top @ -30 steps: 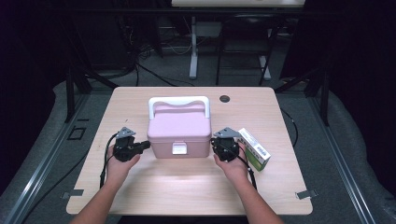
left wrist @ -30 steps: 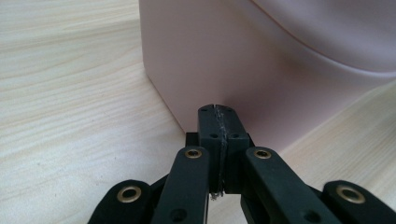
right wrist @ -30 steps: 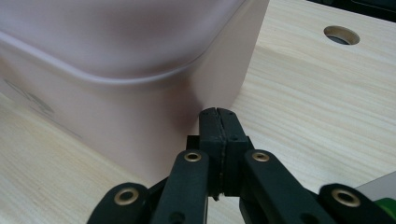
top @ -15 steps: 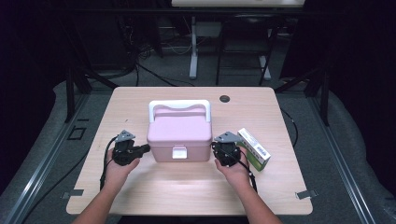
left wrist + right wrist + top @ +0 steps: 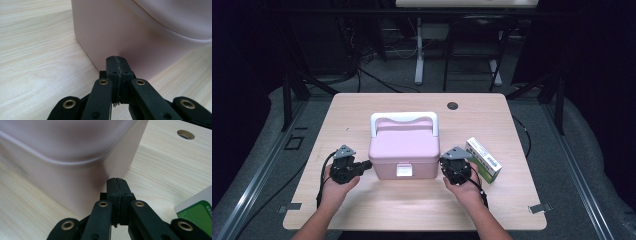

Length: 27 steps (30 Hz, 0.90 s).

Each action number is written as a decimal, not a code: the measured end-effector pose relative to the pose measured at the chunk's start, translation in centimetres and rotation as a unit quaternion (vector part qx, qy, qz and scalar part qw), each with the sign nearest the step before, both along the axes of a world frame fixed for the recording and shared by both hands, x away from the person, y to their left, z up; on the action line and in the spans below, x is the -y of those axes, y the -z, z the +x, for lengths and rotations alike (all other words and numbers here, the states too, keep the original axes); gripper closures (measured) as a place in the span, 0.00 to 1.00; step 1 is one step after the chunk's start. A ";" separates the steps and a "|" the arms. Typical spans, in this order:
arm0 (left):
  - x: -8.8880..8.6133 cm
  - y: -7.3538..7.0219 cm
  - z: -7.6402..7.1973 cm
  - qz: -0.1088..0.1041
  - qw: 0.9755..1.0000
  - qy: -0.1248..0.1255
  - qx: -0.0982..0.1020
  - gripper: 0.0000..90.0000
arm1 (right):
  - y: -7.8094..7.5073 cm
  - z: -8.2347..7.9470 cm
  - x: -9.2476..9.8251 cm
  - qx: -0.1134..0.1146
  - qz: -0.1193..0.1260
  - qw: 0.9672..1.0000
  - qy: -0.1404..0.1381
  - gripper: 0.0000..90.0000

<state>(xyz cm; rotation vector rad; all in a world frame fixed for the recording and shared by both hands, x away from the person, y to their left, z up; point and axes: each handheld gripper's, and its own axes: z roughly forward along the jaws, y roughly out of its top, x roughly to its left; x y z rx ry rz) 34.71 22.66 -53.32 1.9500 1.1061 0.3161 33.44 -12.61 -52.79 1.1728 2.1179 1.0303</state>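
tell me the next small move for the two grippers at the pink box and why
Probably open the right gripper a little and bring it to the white latch on the pink box's front. Both it and the left gripper sit shut, empty, at the box's lower corners, the lid is down, and the green and white carton waits beside it.

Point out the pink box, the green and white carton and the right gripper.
pink box [image 5: 403,145]: high view, on the middle of its lid.
green and white carton [image 5: 483,160]: high view, on its top face.
right gripper [image 5: 117,185]: right gripper view, on the seam where its closed tips meet.
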 end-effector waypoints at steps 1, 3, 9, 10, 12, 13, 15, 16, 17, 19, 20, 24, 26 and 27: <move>-0.1 0.0 -0.1 0.002 1.000 0.005 -0.002 1.00 | 0.0 -0.1 0.0 -0.001 0.000 1.000 0.000 1.00; 0.0 0.0 -0.4 0.001 1.000 0.006 0.000 1.00 | 0.0 -0.3 0.0 -0.002 0.001 1.000 0.001 1.00; 0.0 -0.1 -1.0 0.006 1.000 0.014 -0.002 1.00 | -0.1 -0.9 0.2 -0.003 -0.003 1.000 -0.004 1.00; 0.0 -0.1 -1.2 0.005 1.000 0.013 -0.001 1.00 | -0.1 -1.0 0.2 -0.003 -0.003 1.000 -0.005 1.00; -0.1 -0.2 -1.3 0.008 1.000 0.018 -0.003 1.00 | -0.1 -1.2 0.2 -0.005 -0.003 1.000 -0.007 1.00; -0.1 -0.2 -1.4 0.008 1.000 0.017 -0.003 1.00 | -0.1 -1.3 0.2 -0.006 -0.003 1.000 -0.007 1.00; -0.1 -0.2 -1.6 0.009 1.000 0.017 -0.003 1.00 | -0.2 -1.6 0.2 -0.006 -0.004 1.000 -0.009 1.00; -0.1 -0.1 -1.7 0.009 1.000 0.016 0.000 1.00 | -0.2 -1.7 0.2 -0.007 -0.004 1.000 -0.010 1.00; -0.1 -0.1 -1.8 0.008 1.000 0.015 -0.001 1.00 | -0.2 -1.8 0.2 -0.009 -0.004 1.000 -0.011 1.00; -0.2 -0.1 -2.0 0.009 1.000 0.018 -0.001 1.00 | -0.2 -2.0 0.2 -0.008 -0.004 1.000 -0.013 1.00; -0.2 -0.1 -2.1 0.007 1.000 0.017 -0.001 1.00 | -0.2 -2.1 0.2 -0.010 -0.004 1.000 -0.014 1.00; -0.2 -0.1 -2.5 0.006 1.000 0.019 -0.002 1.00 | -0.3 -2.6 0.3 -0.012 -0.002 1.000 -0.014 1.00; -0.2 -0.1 -2.7 0.007 1.000 0.022 -0.002 1.00 | -0.3 -2.8 0.3 -0.012 -0.005 1.000 -0.016 1.00; -0.2 -0.2 -2.8 0.008 1.000 0.025 -0.004 1.00 | -0.3 -3.0 0.4 -0.011 -0.007 1.000 -0.019 1.00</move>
